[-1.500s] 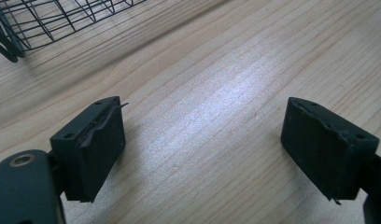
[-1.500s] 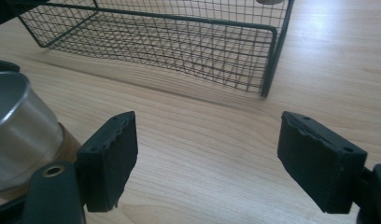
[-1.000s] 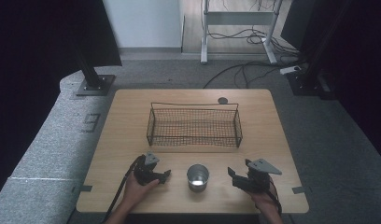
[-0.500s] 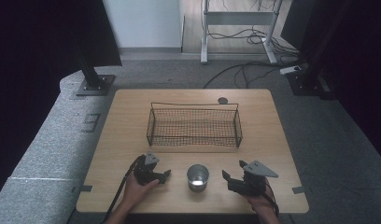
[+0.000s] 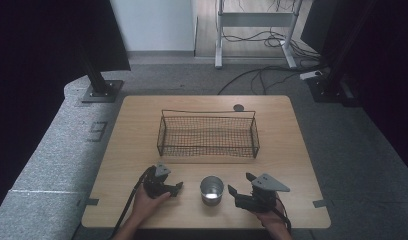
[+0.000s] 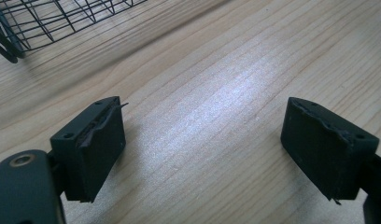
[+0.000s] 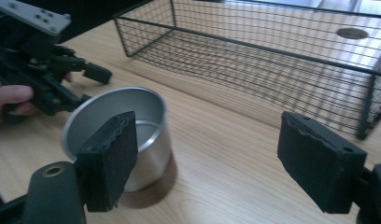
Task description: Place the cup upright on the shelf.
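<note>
An empty shiny metal cup stands upright near the front of the wooden table, between both grippers. My left gripper rests on the wood to the cup's left, open, with bare table between its pads. My right gripper sits just right of the cup, open and holding nothing. In the right gripper view the cup stands partly behind the left pad, outside the gap, and the left gripper shows beyond it.
A black wire basket stands empty across the middle of the table, behind the cup; its mesh is close ahead of the right gripper. A small dark disc lies by the far edge.
My right gripper has slid left, closer to the cup. The left gripper, cup and basket have stayed put.
</note>
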